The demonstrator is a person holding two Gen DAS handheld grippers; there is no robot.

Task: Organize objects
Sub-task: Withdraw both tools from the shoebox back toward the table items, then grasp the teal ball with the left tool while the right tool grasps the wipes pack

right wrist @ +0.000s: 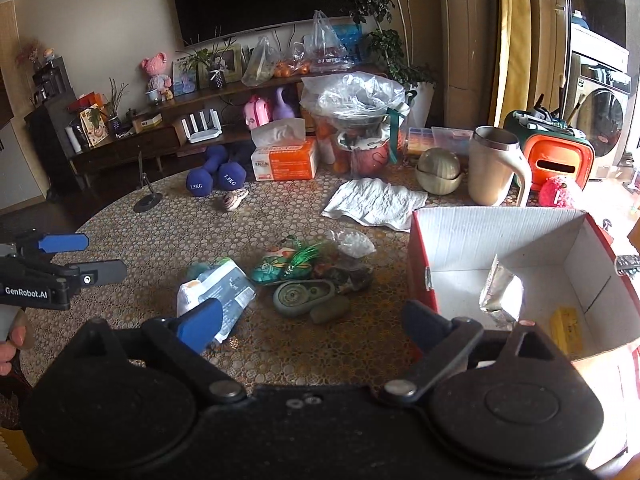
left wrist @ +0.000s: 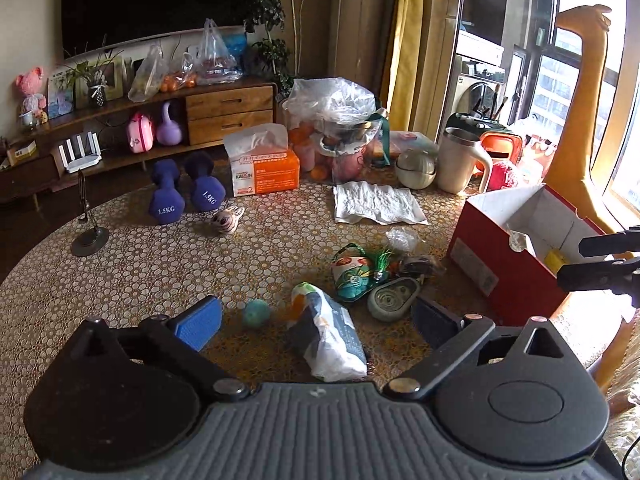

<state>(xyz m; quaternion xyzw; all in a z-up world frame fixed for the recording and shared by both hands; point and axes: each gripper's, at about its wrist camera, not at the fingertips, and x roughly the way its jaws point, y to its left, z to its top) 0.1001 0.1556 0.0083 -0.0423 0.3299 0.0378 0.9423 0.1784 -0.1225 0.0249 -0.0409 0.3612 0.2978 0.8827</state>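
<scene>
Task progress: judged partly done. The red box (right wrist: 516,264) already holds a silver foil pouch (right wrist: 500,292) and a yellow packet (right wrist: 566,326); a cluster of small items is left on the table (left wrist: 140,264).
Items left: white-and-grey packet (left wrist: 328,332), teal ball (left wrist: 256,313), green patterned pouch (left wrist: 354,276), grey-green oval case (left wrist: 392,298), clear crumpled bag (left wrist: 400,238); a dark object lies behind the case, too unclear to name.
Left gripper (left wrist: 316,320): jaws spread wide, holding nothing, above the table.
Right gripper (right wrist: 316,320): jaws spread wide, holding nothing, near the left wall of the box.
Nearest item to left gripper: the packet lies between the fingers at 12 o'clock, just ahead, not gripped. Ball at 11 o'clock; case and pouch at 1 o'clock; box at 2 o'clock.
Item positions from right gripper: packet at 10 o'clock, beside the blue finger pad (right wrist: 200,326); case at 12 o'clock; box interior at 2 o'clock.
Judgement: the packet looks like the next pick for the left gripper.
</scene>
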